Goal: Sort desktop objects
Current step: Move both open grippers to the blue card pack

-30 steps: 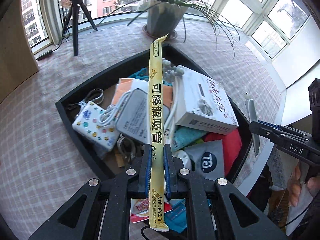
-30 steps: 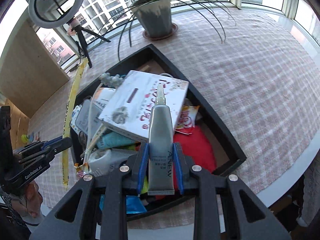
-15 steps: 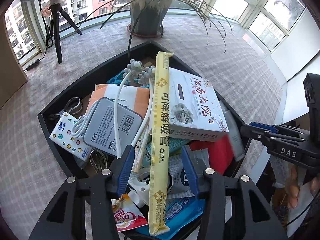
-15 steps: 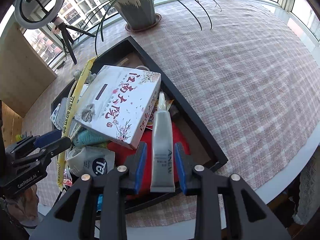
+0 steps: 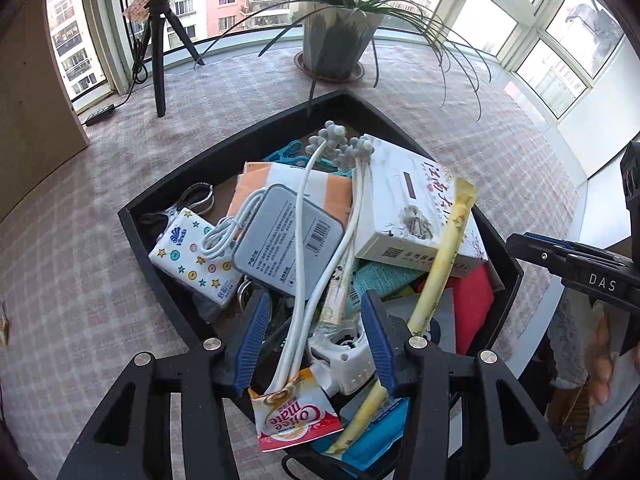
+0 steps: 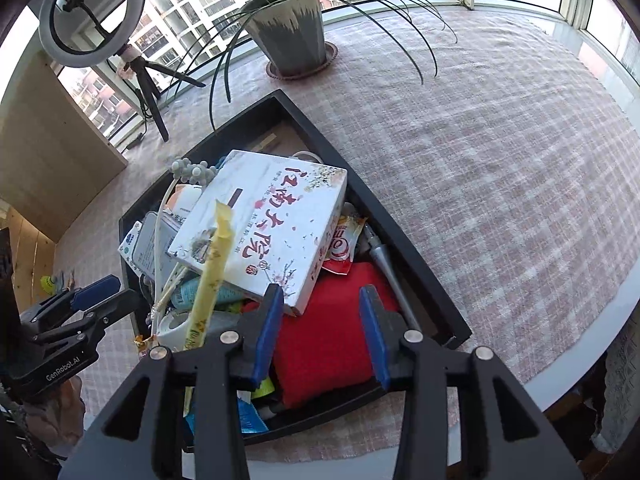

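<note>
**A:** Start big. What carries it all?

**B:** The surface (image 6: pixel 500 168), under a checked cloth, with a potted plant (image 6: pixel 288 36) at the far side. Nearer sits the black tray (image 5: pixel 132 220), heaped full: a white printed box (image 6: pixel 264 224) on top, a red cloth (image 6: pixel 324 344) beneath its near corner, a grey power bank (image 5: pixel 286 248) with its white cable, a star-printed tissue pack (image 5: pixel 192 256) at the tray's left edge, and a coffee sachet (image 5: pixel 294 416) at the near rim.

**A:** And the long things?

**B:** A yellow straw packet (image 5: pixel 444 252) leans across the box, its long axis running from the near pile up and away. A grey tube (image 6: pixel 386 264) lies along the tray's right wall, beside the red cloth, cap end pointing away.

**A:** The jaws?

**B:** Both spread wide, holding nothing. The left gripper (image 5: pixel 316 344) hovers over the near corner of the heap; the right gripper (image 6: pixel 320 336) hangs over the red cloth.

**A:** Which is better placed for the next pick?

**B:** (A judgement only.) Whatever remains to sort isn't in view; everything visible is already in the tray. The tube lies just right of the right gripper, the packet just right of the left.
</note>
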The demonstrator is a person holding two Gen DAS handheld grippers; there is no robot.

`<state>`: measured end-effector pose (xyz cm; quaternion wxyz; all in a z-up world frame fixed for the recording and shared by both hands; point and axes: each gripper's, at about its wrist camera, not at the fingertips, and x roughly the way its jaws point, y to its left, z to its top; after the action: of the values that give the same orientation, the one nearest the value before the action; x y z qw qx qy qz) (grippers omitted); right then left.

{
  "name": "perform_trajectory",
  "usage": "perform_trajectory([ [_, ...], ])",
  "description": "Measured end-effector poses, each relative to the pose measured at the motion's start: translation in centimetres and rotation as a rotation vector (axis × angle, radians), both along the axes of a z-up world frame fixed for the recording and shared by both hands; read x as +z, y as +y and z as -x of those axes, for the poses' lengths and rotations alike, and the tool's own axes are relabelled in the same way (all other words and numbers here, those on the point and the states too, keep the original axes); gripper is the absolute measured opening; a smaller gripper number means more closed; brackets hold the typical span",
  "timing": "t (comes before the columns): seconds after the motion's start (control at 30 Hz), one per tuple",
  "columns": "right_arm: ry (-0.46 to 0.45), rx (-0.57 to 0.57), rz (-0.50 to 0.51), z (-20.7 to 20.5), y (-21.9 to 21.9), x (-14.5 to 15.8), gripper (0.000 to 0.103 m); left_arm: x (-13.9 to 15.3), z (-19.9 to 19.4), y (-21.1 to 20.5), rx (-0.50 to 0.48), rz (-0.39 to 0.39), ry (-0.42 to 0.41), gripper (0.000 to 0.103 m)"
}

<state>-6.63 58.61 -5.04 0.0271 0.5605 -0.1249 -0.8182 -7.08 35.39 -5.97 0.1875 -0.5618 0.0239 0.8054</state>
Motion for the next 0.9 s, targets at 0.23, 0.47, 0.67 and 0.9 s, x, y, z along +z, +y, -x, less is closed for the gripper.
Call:
perform_trajectory([
  [0.23, 0.017, 0.059, -0.002, 0.8, -2.8, 0.7, 0.039, -0.5, -0.3, -3.2, 0.059, 0.005, -0.01, 0.045],
  [0.47, 0.043, 0.163, -0.013, 1.5, -7.3, 1.7, 0.04, -0.8, -0.9, -8.0, 0.157, -0.008, -0.014, 0.045],
  [0.67, 0.036, 0.265, -0.019, 1.8, -13.3, 1.8, 0.04, -1.0, -1.6, -14.3, 0.26, -0.02, -0.021, 0.045],
  [0.9, 0.043, 0.336, -0.017, 2.4, -21.8, 2.2, 0.041, -1.0, -2.1, -23.3, 0.348, -0.004, -0.025, 0.046],
])
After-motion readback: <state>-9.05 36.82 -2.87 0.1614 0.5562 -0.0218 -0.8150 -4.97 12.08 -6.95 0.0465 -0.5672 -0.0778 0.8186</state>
